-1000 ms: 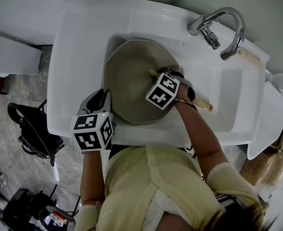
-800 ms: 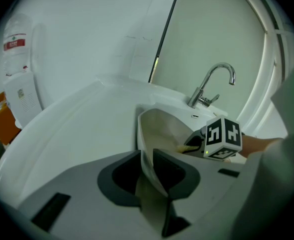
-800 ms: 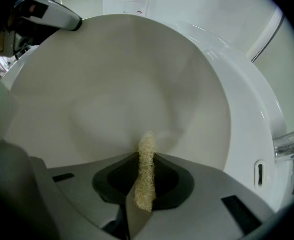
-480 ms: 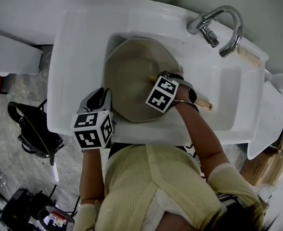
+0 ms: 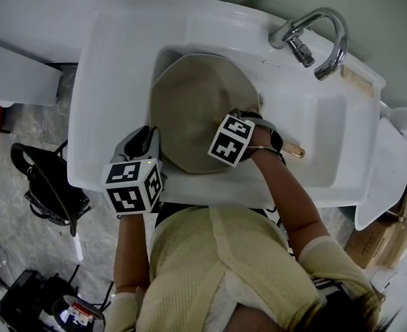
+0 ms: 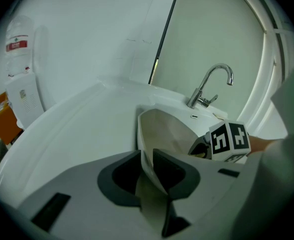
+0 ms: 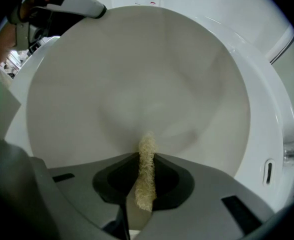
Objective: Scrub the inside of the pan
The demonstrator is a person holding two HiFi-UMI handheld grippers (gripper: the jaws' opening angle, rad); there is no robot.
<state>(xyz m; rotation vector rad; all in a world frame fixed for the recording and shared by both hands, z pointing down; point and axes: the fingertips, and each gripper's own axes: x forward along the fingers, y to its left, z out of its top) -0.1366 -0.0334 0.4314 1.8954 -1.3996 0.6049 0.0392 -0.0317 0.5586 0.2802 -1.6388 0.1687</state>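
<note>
A beige pan (image 5: 190, 106) lies tilted in the white sink (image 5: 100, 81), with its golden handle (image 5: 295, 151) sticking out past my right hand. My left gripper (image 5: 148, 142) is shut on the pan's near rim (image 6: 146, 156), which runs between its jaws. My right gripper (image 5: 225, 126) sits over the pan's right inner side, its tips hidden under the marker cube (image 5: 230, 141). In the right gripper view the right gripper (image 7: 146, 176) is shut on a pale fibrous scrubber (image 7: 146, 171), whose tip touches the pan's inside (image 7: 137, 84).
A chrome faucet (image 5: 321, 40) curves over the sink's back right corner. A white wall panel stands behind the sink. On the floor at left sits a black bag (image 5: 48, 185). More clutter lies at the lower left and a box at the far right.
My right gripper with the scrubber has slid down the pan's inside, toward the near rim. The left gripper has kept its hold on the rim.
</note>
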